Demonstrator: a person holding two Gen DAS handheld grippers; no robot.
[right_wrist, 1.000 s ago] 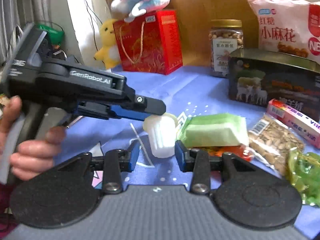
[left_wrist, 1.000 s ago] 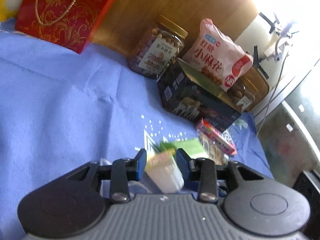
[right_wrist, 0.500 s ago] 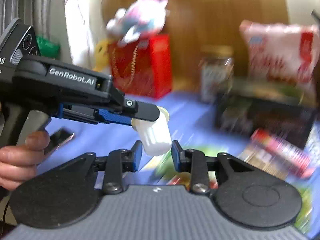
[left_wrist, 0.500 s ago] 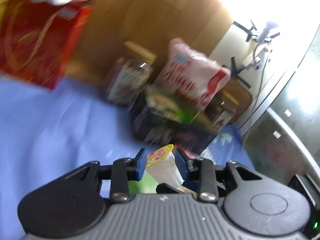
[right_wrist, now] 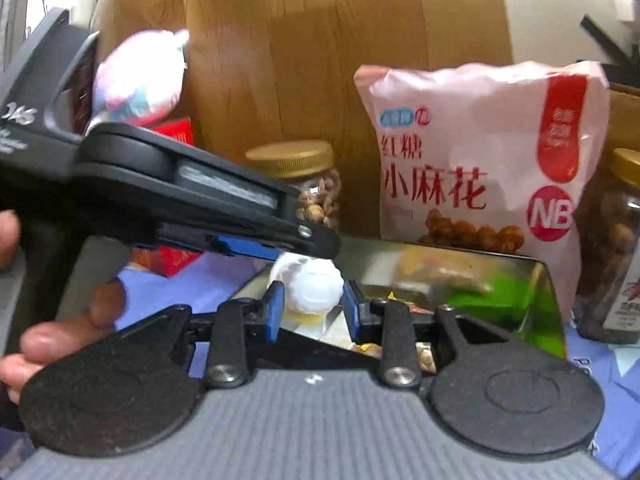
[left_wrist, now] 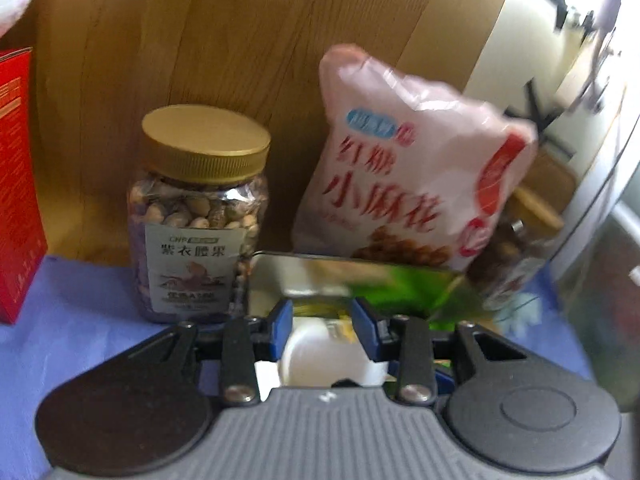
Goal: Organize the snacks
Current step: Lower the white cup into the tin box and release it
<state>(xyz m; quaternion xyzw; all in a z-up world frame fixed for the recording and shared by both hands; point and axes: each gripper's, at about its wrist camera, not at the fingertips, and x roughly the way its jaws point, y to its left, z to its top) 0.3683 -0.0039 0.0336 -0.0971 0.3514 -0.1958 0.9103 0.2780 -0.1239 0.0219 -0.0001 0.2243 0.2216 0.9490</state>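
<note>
Covering the table, a blue cloth [left_wrist: 72, 320] meets a wooden backboard [left_wrist: 224, 40].

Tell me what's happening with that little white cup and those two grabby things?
A person is tidying snacks with tongs in each hand. The left tongs and the right tongs both pinch one small white cup, holding it at the near edge of the open metal tin, which has some packets inside. Behind the tin stand a nut jar with a gold lid and a pink snack bag. The cup has not been let go yet.
</note>
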